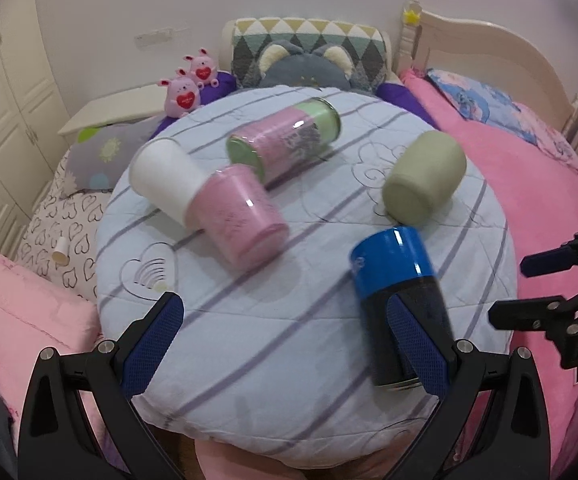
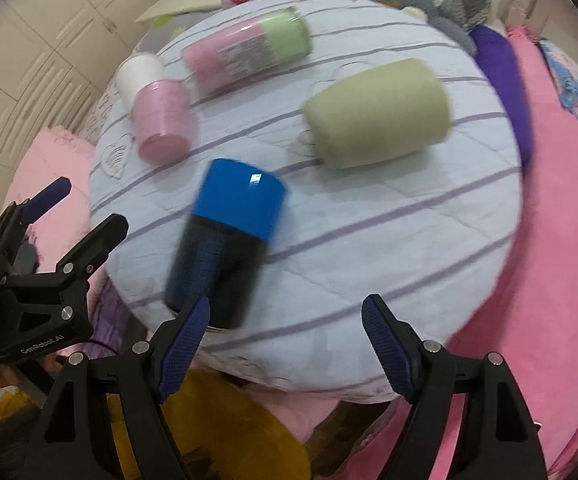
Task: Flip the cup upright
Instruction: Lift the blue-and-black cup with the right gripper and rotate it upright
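Observation:
Several cups lie on their sides on a round striped cushion (image 1: 249, 340). A blue and black cup (image 1: 399, 296) lies nearest, blue base away from me; it also shows in the right wrist view (image 2: 229, 236). A sage green cup (image 1: 425, 178) (image 2: 377, 114), a pink cup nested on a white one (image 1: 209, 196) (image 2: 159, 114), and a pink-and-green cup (image 1: 285, 138) (image 2: 249, 52) lie further back. My left gripper (image 1: 285, 332) is open, its right finger (image 1: 413, 344) beside the blue cup. My right gripper (image 2: 287, 340) is open, its left finger (image 2: 185, 340) by the cup's mouth end.
The cushion (image 2: 369, 248) rests on a bed with pink blankets (image 1: 549, 200). Plush toys (image 1: 187, 88) and a patterned pillow (image 1: 309, 44) lie behind it. A white wardrobe (image 1: 5, 100) stands at the left. A yellow cloth (image 2: 229, 428) lies below the cushion.

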